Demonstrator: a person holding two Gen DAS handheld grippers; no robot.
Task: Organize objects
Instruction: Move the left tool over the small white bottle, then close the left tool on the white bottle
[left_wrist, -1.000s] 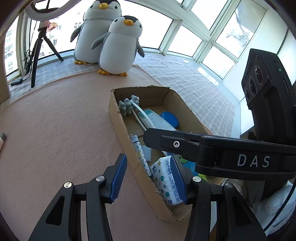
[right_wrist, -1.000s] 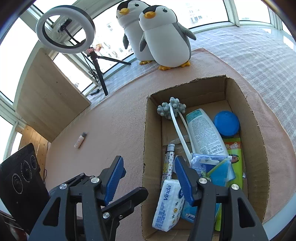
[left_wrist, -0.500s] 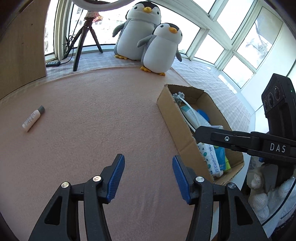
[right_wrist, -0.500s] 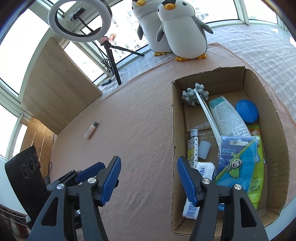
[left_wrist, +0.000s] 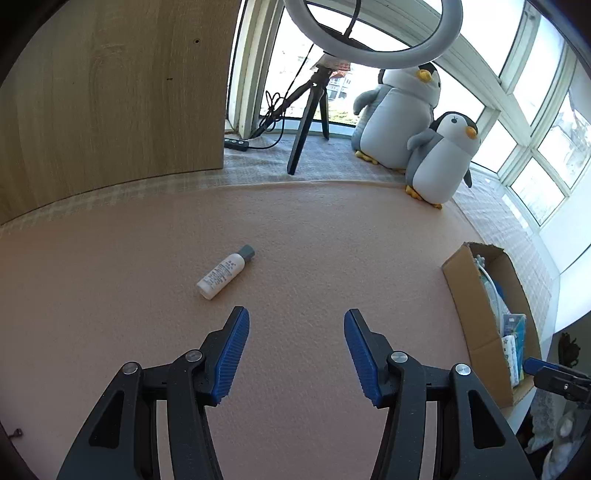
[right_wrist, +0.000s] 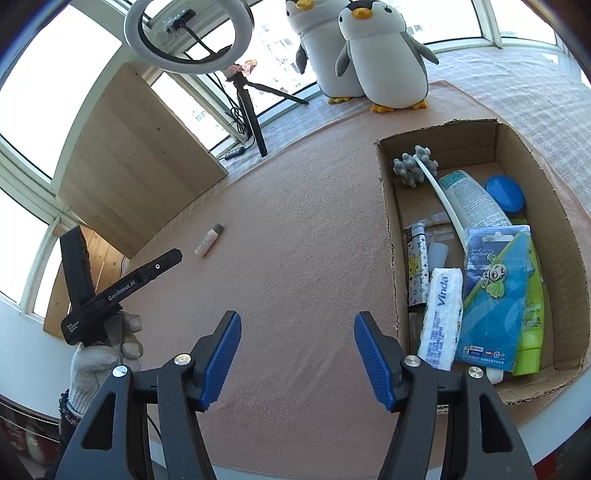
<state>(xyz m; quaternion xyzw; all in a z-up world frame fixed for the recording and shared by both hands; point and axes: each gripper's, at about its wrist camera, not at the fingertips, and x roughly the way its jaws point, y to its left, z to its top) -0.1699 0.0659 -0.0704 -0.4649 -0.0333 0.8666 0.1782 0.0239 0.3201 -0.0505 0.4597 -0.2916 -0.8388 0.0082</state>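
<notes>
Small white bottle (left_wrist: 225, 271) lies on its side, centre-left of the left wrist frame, just beyond the left gripper (left_wrist: 296, 345). Pink surface (left_wrist: 332, 258) runs to the windows; cardboard box (right_wrist: 546, 206) fills the right. Both grippers, left and right gripper (right_wrist: 297, 349), spread wide, holding nothing.

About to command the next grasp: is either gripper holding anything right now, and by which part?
Nothing is held. The left gripper and right gripper are both open and empty. The small bottle lies loose on the mat, untouched.
</notes>
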